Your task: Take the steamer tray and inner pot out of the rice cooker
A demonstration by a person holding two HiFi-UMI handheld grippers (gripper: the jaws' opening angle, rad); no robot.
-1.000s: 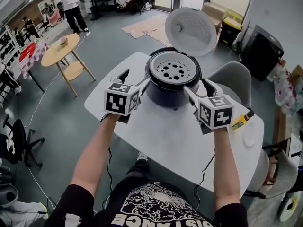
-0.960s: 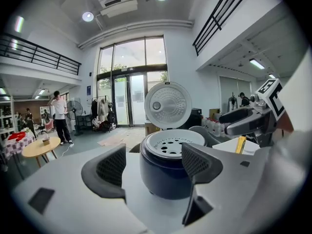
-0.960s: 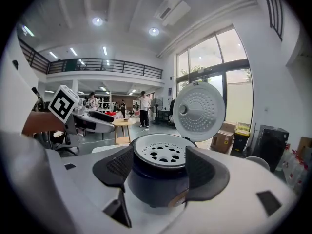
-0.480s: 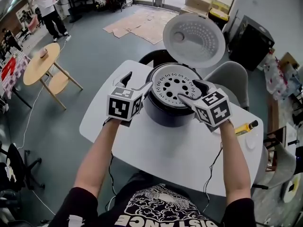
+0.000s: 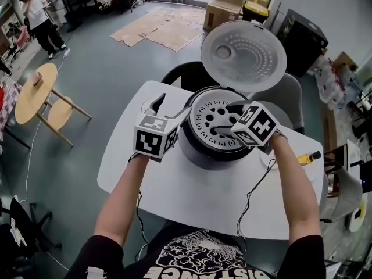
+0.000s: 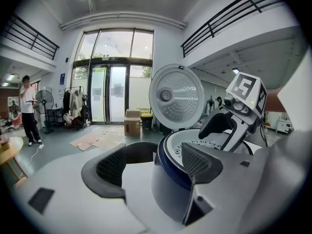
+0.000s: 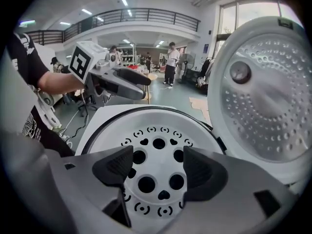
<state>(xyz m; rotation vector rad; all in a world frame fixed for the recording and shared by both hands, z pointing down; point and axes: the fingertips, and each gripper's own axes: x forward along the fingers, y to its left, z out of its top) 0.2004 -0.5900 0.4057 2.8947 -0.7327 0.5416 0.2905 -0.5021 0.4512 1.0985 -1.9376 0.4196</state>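
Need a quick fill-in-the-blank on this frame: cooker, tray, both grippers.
The dark-blue round rice cooker has its white domed lid ___, not shut.
The white perforated steamer tray sits ___ the cooker.
The right gripper hovers above that tray, jaws ___.
The left gripper, beside the cooker, holds ___.
Missing words: open; inside; apart; nothing.

Read "DISTANCE" in white block capitals across the black shirt (image 5: 192, 251), at the head view's bottom edge, lower parts of the letters cut off. Made out no other lettering.
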